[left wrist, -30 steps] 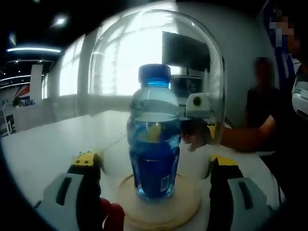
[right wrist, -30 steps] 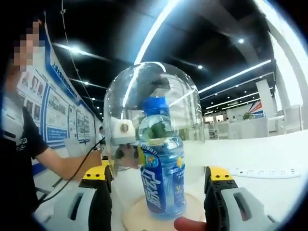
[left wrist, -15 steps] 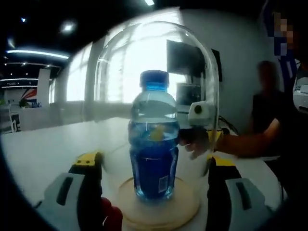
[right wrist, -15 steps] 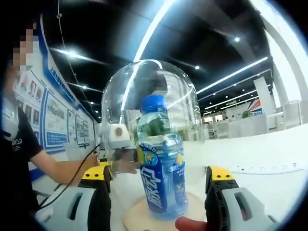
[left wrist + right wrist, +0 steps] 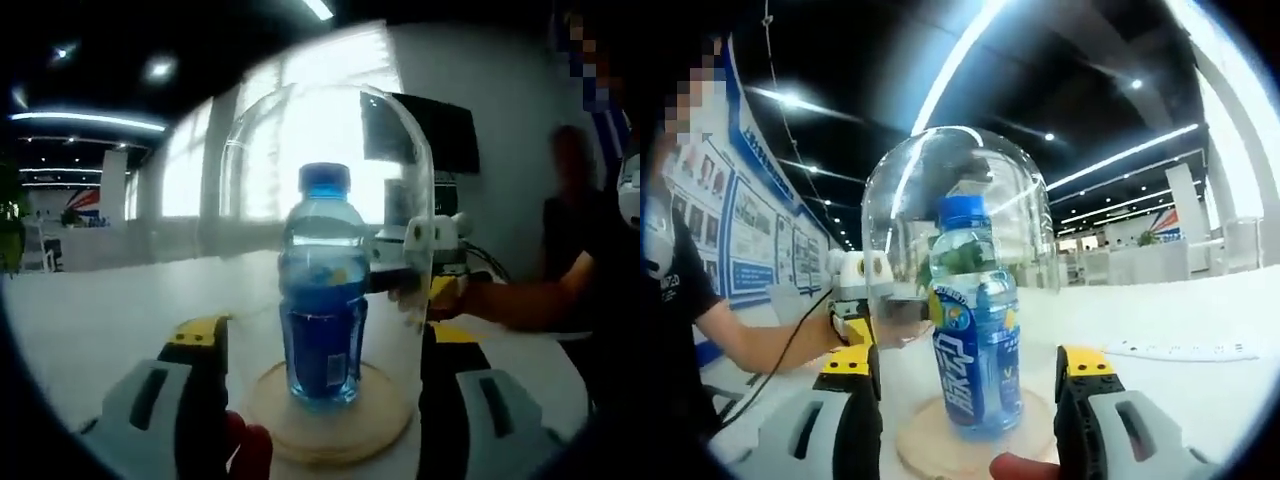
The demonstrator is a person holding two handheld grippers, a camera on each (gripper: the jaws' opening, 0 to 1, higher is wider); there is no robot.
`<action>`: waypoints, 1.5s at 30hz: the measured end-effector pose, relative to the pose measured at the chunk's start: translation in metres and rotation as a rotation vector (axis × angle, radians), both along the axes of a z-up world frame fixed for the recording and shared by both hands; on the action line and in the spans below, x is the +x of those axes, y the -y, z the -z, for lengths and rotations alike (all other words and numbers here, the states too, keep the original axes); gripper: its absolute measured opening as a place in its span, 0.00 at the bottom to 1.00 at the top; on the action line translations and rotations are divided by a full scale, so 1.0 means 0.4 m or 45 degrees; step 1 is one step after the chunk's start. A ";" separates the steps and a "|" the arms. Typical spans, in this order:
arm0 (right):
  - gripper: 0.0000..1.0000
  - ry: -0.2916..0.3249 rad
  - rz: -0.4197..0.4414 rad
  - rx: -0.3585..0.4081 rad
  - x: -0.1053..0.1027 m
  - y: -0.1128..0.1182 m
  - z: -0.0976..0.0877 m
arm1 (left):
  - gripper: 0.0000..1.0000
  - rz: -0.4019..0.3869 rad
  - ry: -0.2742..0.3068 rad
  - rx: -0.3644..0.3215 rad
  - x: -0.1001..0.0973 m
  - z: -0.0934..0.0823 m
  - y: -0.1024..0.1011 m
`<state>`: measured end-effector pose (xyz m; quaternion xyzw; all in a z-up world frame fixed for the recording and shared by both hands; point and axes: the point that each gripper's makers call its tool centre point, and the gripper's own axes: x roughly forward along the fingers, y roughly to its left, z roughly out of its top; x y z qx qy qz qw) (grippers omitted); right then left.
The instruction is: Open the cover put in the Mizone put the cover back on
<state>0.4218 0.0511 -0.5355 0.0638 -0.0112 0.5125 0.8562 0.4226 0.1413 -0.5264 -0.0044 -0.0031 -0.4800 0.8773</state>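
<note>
The glass cover (image 5: 325,230) sits over the Mizone bottle (image 5: 323,300) on its wooden base (image 5: 330,420) — both the left gripper (image 5: 320,400) and right gripper (image 5: 965,410) stand released, fingers spread beside the base.

I see the Mizone bottle (image 5: 323,290) standing upright on a round wooden base (image 5: 330,420), blue cap on, blue label around its lower half. The clear glass dome cover (image 5: 325,200) sits down over it, rim on the base.
</note>
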 end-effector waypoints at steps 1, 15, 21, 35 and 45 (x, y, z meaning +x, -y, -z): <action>0.60 -0.002 0.000 0.002 0.000 0.002 0.001 | 0.60 -0.008 0.010 -0.019 -0.004 -0.006 -0.007; 0.59 0.015 0.027 -0.020 -0.003 0.002 0.000 | 0.55 -0.113 -0.009 -0.023 -0.012 0.004 -0.030; 0.56 0.051 0.036 -0.064 -0.005 0.009 0.001 | 0.50 -0.139 0.012 0.051 -0.022 0.006 -0.032; 0.48 0.104 0.036 -0.094 -0.022 0.038 -0.023 | 0.48 -0.163 0.038 0.068 -0.031 -0.008 -0.056; 0.48 0.106 0.040 -0.118 -0.018 0.039 -0.012 | 0.48 -0.192 0.018 0.012 -0.025 -0.029 -0.074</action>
